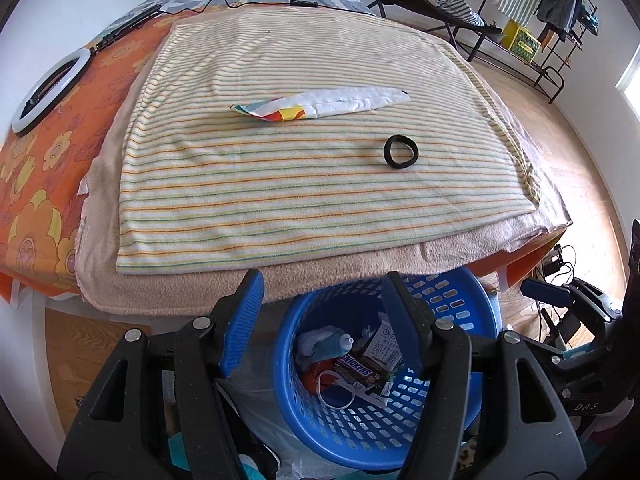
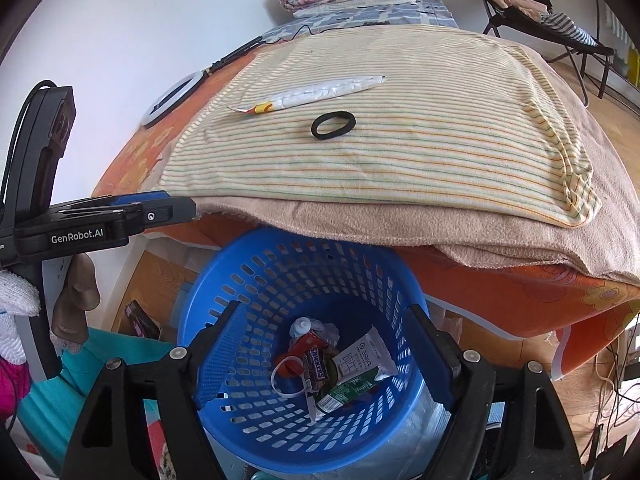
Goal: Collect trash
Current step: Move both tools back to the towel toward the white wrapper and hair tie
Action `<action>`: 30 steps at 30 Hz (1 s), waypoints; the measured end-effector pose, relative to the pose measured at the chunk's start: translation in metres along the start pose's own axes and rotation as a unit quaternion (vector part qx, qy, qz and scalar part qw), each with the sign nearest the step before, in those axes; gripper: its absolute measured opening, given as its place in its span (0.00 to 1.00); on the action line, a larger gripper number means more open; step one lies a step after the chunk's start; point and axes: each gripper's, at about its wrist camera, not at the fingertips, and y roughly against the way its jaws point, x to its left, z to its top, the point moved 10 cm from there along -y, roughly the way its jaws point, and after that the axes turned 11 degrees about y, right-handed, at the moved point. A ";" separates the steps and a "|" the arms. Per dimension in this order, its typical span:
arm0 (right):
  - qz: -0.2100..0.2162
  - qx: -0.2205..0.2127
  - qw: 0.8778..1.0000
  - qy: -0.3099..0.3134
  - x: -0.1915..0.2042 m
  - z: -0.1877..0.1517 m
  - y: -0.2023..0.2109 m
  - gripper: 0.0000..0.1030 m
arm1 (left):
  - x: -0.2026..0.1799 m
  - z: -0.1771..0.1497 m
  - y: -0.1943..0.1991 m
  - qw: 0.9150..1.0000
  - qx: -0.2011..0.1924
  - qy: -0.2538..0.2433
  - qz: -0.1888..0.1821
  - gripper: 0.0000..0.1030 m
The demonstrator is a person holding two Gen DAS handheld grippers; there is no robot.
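Striped cloth (image 1: pixel 280 168) covers the top of a bed, with a tan blanket (image 1: pixel 360 264) under it and an orange flowered sheet (image 1: pixel 44 184) below that. On the stripes lie a flat white wrapper (image 1: pixel 320 106) with bright colours at one end, and a black hair band (image 1: pixel 401 151) near it, not touching.

Down on the floor, right by the bed's edge, stands a blue basket (image 2: pixel 256 280) full of little holes. Inside it is trash: a Snickers wrapper (image 2: pixel 316 364), a white packet (image 2: pixel 366 356), a small bottle (image 2: pixel 301 326) and a thin white loop (image 2: pixel 282 380) (all piled at the bottom).

Both tools hang above the basket. The left gripper (image 1: pixel 324 320) has its blue fingers (image 1: pixel 240 320) apart with nothing between them. The right gripper (image 2: pixel 324 356) is spread wide too, and it holds nothing.
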 end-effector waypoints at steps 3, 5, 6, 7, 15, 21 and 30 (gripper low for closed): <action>-0.003 -0.009 1.000 0.003 -0.003 0.013 0.004 0.80 | -0.003 0.021 0.003 1.000 -0.014 -0.004 -0.001 0.61; -0.004 -0.014 1.000 0.003 -0.006 0.021 0.006 0.80 | -0.004 0.036 0.005 1.000 -0.022 -0.001 -0.004 0.61; -0.006 -0.016 1.000 0.003 -0.008 0.026 0.007 0.80 | -0.005 0.043 0.005 1.000 -0.026 0.000 -0.006 0.61; -0.007 -0.017 1.000 0.003 -0.010 0.029 0.007 0.80 | -0.006 0.051 0.004 1.000 -0.029 0.001 -0.009 0.61; -0.016 -0.013 0.999 0.026 -0.016 0.059 0.000 0.80 | -0.014 0.111 -0.019 0.999 -0.028 0.010 -0.033 0.61; -0.023 -0.016 0.999 0.034 -0.025 0.077 -0.004 0.80 | -0.012 0.150 -0.050 0.997 -0.015 0.057 -0.051 0.61; 0.005 -0.005 1.000 0.005 -0.037 0.082 -0.017 0.80 | -0.002 0.174 -0.105 0.992 0.032 0.104 -0.060 0.61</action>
